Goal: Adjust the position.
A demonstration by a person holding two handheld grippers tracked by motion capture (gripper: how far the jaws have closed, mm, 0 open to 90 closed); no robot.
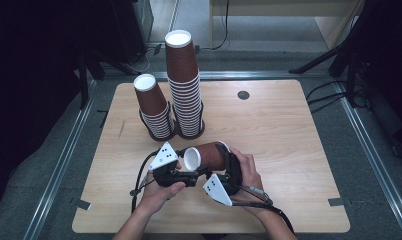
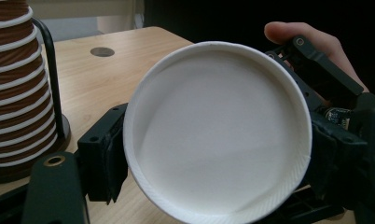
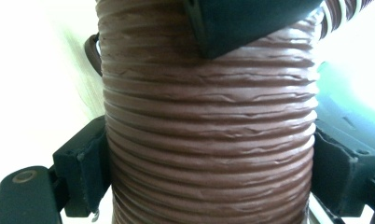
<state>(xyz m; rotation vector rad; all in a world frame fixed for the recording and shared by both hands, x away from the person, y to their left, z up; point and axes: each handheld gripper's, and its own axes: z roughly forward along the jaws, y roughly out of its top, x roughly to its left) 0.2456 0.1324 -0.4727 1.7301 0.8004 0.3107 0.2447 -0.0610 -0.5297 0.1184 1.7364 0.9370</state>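
Both grippers clamp one ribbed brown paper cup [image 1: 207, 156] above the table [image 1: 289, 145].

Right gripper [image 1: 228, 167] grips its wall; left gripper [image 1: 185, 167], apparently at the base, has closed onto it.

A brown ribbed paper cup [image 1: 209, 156] lies on its side just above the desk [image 1: 289, 150], near its front edge. Its white bottom [image 2: 218, 130], round and recessed, faces left; the ridged wall [image 3: 209, 140] runs horizontally toward the right.
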